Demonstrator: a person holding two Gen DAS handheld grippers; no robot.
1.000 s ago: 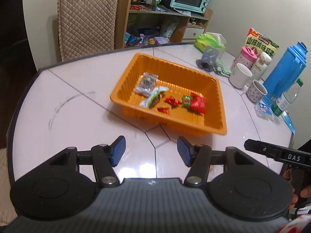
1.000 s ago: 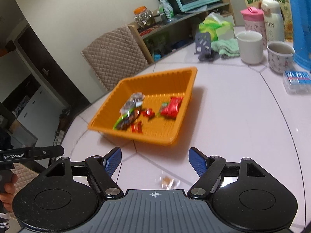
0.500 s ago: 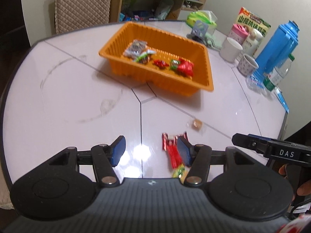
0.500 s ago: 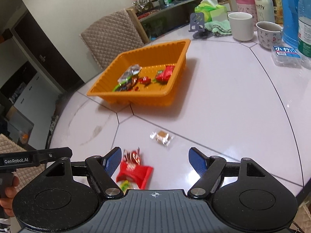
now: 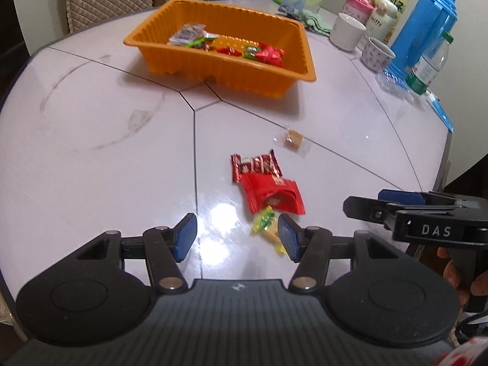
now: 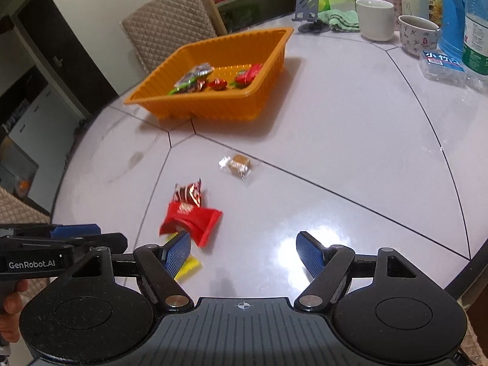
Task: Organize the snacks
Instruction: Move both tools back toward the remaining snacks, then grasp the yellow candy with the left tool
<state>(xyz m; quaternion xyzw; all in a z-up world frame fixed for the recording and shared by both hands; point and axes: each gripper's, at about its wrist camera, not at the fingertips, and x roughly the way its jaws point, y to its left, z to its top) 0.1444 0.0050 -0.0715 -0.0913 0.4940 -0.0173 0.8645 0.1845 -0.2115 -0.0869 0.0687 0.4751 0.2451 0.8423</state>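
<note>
Both grippers hang over the near side of the white table, jaws apart and holding nothing.

Bare tabletop lies between the loose snacks and the orange tray, which sits toward the far side with several wrappers inside. The left gripper and right gripper flank a red packet, a dark red wrapper touching it, and a clear-wrapped brown candy lying apart. A yellow-green packet is partly hidden behind a blue pad. Mugs and bottles crowd the far right edge.
</note>
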